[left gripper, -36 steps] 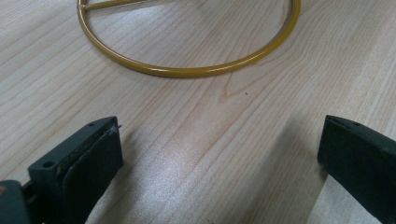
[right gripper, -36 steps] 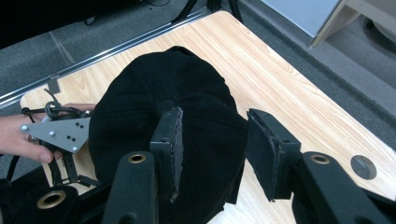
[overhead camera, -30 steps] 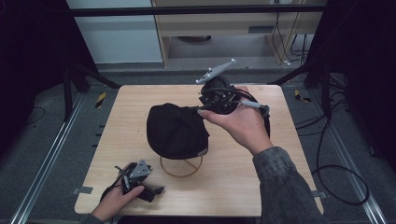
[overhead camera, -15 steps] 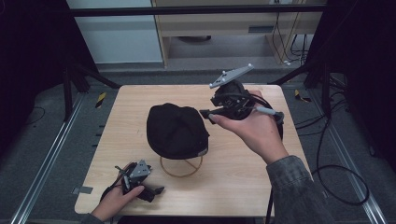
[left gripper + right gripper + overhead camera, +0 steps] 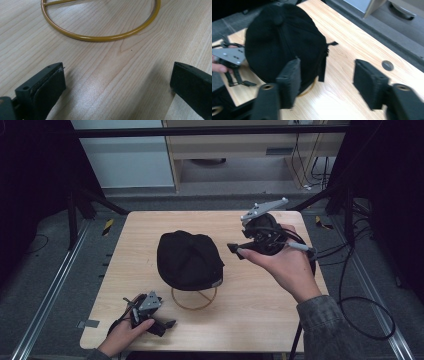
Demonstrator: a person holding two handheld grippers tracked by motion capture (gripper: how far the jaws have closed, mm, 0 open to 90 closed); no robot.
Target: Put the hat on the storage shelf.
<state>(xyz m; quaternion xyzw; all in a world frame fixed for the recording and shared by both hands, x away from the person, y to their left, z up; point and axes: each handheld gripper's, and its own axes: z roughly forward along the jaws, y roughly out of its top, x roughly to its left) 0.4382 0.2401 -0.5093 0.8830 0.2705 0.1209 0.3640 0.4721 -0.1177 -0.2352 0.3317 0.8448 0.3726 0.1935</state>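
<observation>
Black cap (image 5: 189,260), yellow ring (image 5: 100,37), pale wood table (image 5: 260,320)

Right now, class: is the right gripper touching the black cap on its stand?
Apart. In the high view the right gripper hangs to the right of the black cap, with bare table between them.

Pale wooden table (image 5: 260,320), grey carpet floor (image 5: 50,285), cabinet (image 5: 250,150) behind, cables (image 5: 365,300) at right.

My high view looks forward and down over the whole desk (image 5: 260,330). My left claw's camera skims the wood close by the yellow ring (image 5: 100,37); my right claw's looks down from farther off, sharing that ring's cap (image 5: 284,42).
</observation>
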